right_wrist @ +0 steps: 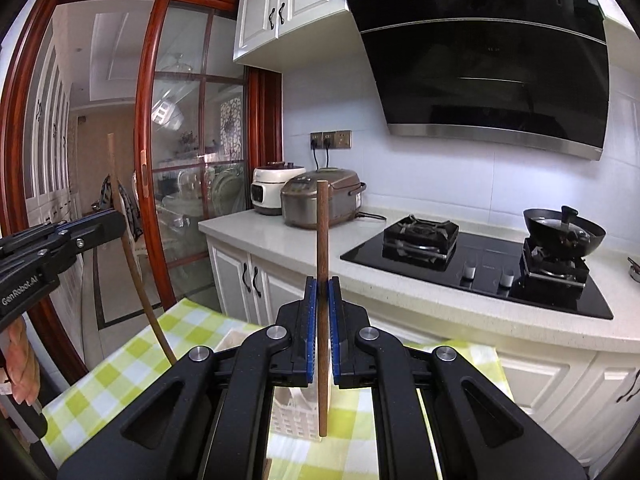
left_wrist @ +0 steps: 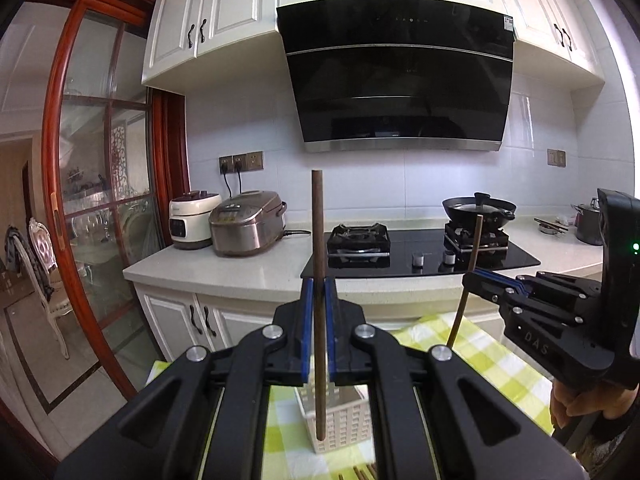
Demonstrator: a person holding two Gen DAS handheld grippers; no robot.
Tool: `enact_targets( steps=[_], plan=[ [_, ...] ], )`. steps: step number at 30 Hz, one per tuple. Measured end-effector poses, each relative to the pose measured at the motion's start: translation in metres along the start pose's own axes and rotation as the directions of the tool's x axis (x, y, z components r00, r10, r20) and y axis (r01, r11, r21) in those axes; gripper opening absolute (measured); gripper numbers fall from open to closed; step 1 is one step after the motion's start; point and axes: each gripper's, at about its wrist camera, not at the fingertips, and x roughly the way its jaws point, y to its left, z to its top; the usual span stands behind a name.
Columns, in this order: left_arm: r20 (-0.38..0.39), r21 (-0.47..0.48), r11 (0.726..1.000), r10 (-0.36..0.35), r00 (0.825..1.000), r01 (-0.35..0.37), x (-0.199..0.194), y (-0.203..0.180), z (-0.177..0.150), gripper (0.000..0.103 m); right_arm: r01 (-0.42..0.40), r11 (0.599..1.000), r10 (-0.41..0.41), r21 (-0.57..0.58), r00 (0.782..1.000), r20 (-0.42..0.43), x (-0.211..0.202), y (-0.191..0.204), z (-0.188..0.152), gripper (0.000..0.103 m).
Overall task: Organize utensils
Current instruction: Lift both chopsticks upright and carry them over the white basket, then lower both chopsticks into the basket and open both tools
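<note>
I am in a home kitchen. White panelled cabinets run along the top of the frame, with a black slanted range hood below them at centre. Under it, a black glass gas hob sits in the pale bench, a dark wok on its right burner. Two rice cookers stand plugged in at centre left. At far left, a red-framed glass door opens onto a dining chair.

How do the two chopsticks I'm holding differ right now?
The left chopstick stands upright in the left gripper; the right chopstick leans in the right gripper. In the left wrist view the left one looks darker, the right one thinner. Both are brown wooden sticks clamped mid-length above the checked cloth.
</note>
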Motion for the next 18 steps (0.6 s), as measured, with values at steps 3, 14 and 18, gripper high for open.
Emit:
enact_targets(
  steps=[3, 14, 18],
  plan=[
    [0.006, -0.007, 1.000, -0.003, 1.000, 0.003, 0.012, 0.000, 0.009, 0.006, -0.010, 1.000, 0.010, -0.002, 1.000, 0.011, 0.008, 0.002, 0.009, 0.006],
    [-0.050, -0.067, 0.998, -0.017, 0.999, 0.014, 0.075, 0.008, 0.005, 0.006, -0.080, 0.997, 0.081, 0.021, 0.996, -0.036, 0.053, 0.015, 0.007, 0.006],
    [-0.119, -0.111, 0.993, -0.050, 0.992, 0.037, 0.098, 0.016, -0.016, 0.006, -0.114, 0.993, 0.117, 0.032, 0.988, -0.103, 0.074, 0.018, -0.006, 0.006]
  ],
)
